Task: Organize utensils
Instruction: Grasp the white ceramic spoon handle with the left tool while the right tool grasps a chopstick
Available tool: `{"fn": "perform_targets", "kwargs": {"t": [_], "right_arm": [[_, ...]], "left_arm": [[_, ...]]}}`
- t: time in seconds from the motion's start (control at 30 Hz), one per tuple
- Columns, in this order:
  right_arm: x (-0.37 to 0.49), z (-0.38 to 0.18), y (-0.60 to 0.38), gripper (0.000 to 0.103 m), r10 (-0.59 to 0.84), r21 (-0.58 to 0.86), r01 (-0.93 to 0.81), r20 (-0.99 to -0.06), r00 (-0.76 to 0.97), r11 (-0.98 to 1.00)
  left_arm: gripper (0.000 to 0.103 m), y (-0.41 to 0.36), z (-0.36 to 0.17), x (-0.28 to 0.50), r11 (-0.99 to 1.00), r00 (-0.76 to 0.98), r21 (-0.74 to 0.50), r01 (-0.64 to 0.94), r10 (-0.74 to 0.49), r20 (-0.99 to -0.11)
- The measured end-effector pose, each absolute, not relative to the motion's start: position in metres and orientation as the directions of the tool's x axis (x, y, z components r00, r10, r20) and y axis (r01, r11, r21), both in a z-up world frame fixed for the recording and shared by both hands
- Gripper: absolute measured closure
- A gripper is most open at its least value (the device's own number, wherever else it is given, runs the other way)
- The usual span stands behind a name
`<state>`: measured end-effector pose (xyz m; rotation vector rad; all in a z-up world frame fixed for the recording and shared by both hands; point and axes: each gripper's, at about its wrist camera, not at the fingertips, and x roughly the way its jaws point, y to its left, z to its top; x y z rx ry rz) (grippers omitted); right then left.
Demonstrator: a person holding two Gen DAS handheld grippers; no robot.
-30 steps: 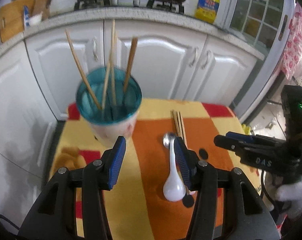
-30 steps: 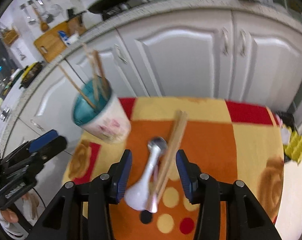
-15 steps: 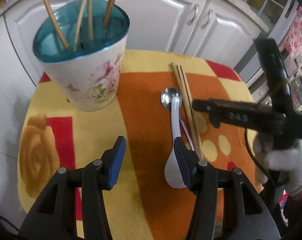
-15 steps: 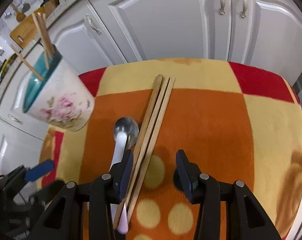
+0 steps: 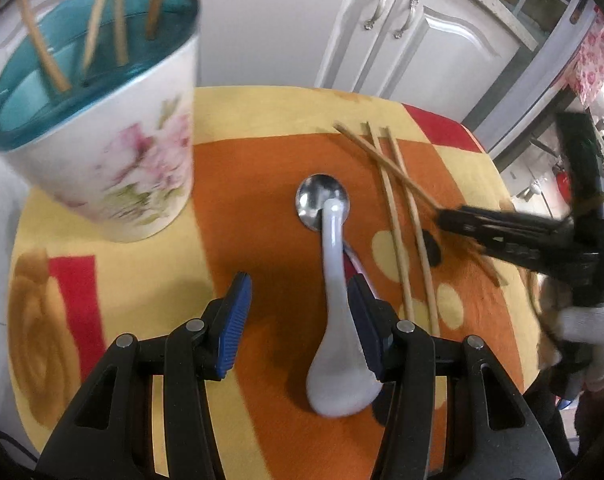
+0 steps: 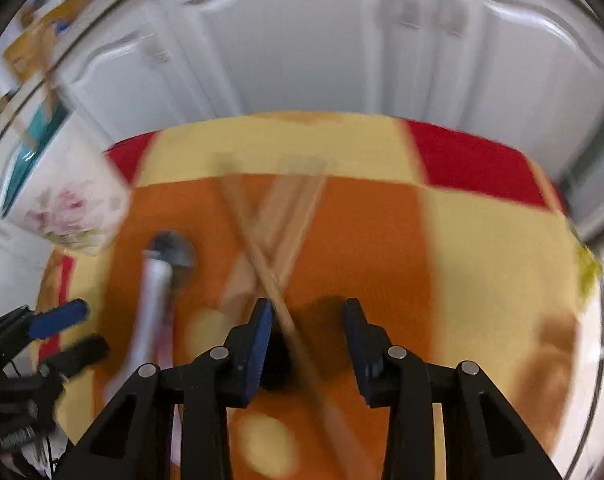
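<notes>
The right claw [image 6: 305, 336], jaws apart and just now narrowing, straddles one chopstick [image 6: 280, 304] that runs diagonally up-left across the two others. The left claw [image 5: 298, 320] hangs released, the spoon [image 5: 335, 312] beside its right pad; the cup [image 5: 98, 120] stands upper left.

No legible text, label, brand, number or sign in either view. Markings on the right gripper [image 5: 501, 236] too blurred to read.
</notes>
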<state>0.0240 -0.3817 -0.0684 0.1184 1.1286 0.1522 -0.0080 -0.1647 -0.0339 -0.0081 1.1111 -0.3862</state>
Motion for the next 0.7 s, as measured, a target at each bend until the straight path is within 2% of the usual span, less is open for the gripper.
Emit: {"fn": "perform_targets", "kwargs": {"t": [0.1,0.23,0.33,0.37,0.4,0.5,0.63,0.7], "right_arm": [[0.012,-0.068,-0.42,0.068,0.261,0.292,0.012,-0.871,0.415,0.956],[-0.001,-0.055,-0.432,0.068,0.28,0.309,-0.005,-0.855,0.437,0.951],[-0.008,-0.046,-0.429,0.068,0.307,0.327,-0.033,-0.841,0.446,0.944],[-0.007,-0.043,-0.426,0.068,0.326,0.343,-0.046,-0.831,0.451,0.938],[-0.004,-0.041,-0.422,0.068,0.339,0.353,-0.056,-0.824,0.454,0.934],[0.01,-0.035,-0.407,0.068,0.348,0.344,-0.098,-0.813,0.467,0.934],[0.04,-0.034,-0.386,0.068,0.295,0.251,-0.156,-0.827,0.479,0.955],[0.056,-0.038,-0.378,0.072,0.284,0.22,-0.188,-0.841,0.462,0.957]], "left_arm": [[0.054,-0.175,-0.039,0.002,0.934,0.379,-0.194,0.3,-0.304,-0.874],[0.056,-0.188,-0.045,0.013,0.932,0.373,-0.186,0.312,-0.3,-0.878],[0.073,-0.192,-0.051,0.019,0.93,0.366,-0.194,0.312,-0.306,-0.879],[0.086,-0.192,-0.051,0.02,0.93,0.371,-0.196,0.312,-0.309,-0.876],[0.091,-0.193,-0.051,0.023,0.927,0.367,-0.203,0.315,-0.316,-0.875],[0.092,-0.19,-0.052,0.022,0.923,0.353,-0.227,0.311,-0.334,-0.874],[0.092,-0.174,-0.049,0.015,0.925,0.351,-0.262,0.275,-0.35,-0.869],[0.092,-0.163,-0.046,0.011,0.926,0.353,-0.28,0.253,-0.358,-0.864]]}}
